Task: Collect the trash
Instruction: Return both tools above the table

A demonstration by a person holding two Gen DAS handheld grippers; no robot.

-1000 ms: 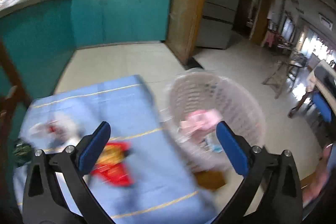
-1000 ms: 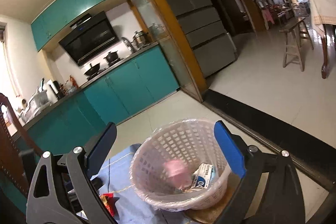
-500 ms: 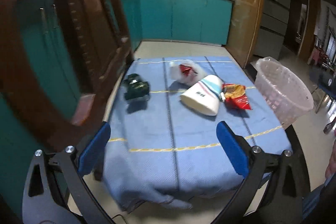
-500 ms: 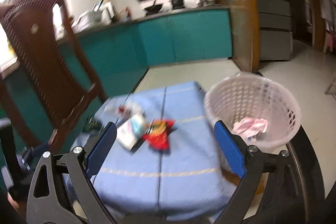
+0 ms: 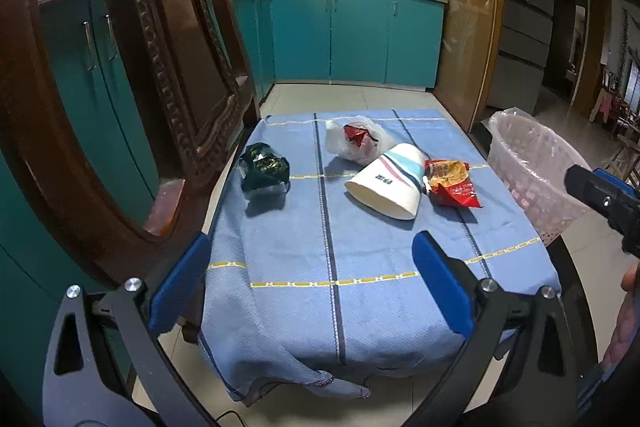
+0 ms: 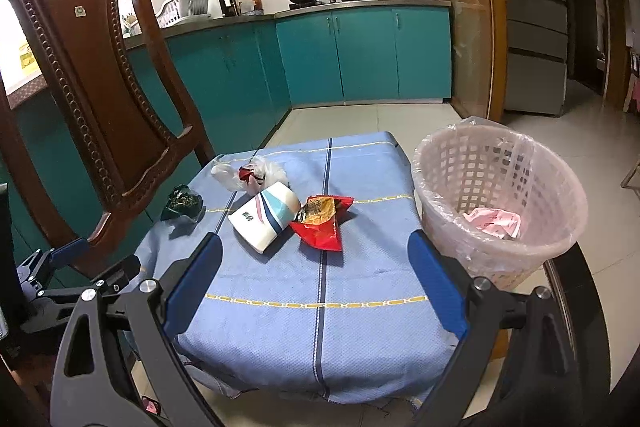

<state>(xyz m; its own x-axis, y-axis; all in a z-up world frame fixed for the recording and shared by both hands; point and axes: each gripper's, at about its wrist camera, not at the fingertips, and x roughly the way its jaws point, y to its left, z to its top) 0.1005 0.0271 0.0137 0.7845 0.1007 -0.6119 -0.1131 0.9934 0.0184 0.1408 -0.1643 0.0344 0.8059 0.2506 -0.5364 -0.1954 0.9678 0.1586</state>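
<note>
On the blue cloth [image 5: 332, 251] lie a dark green wrapper [image 5: 262, 169], a clear plastic bag with red inside [image 5: 356, 141], a white paper cup on its side [image 5: 390, 183] and a red snack packet [image 5: 452, 183]. The same things show in the right wrist view: green wrapper [image 6: 182, 205], plastic bag [image 6: 250, 173], cup [image 6: 266, 215], red packet [image 6: 324, 219]. A pink lined basket [image 6: 496, 203] at the table's right holds pink paper [image 6: 494, 221]. My left gripper [image 5: 310, 283] and right gripper [image 6: 316, 287] are open and empty, both back from the near table edge.
A carved wooden chair [image 6: 92, 75] stands at the table's left, close to my left gripper [image 6: 72, 279]. Teal kitchen cabinets [image 5: 356, 35] line the back wall. A tiled floor [image 6: 580, 147] spreads to the right past the basket [image 5: 536, 171].
Both grippers have pulled back from over the basket to the near side of the table. The pink paper now lies in the basket.
</note>
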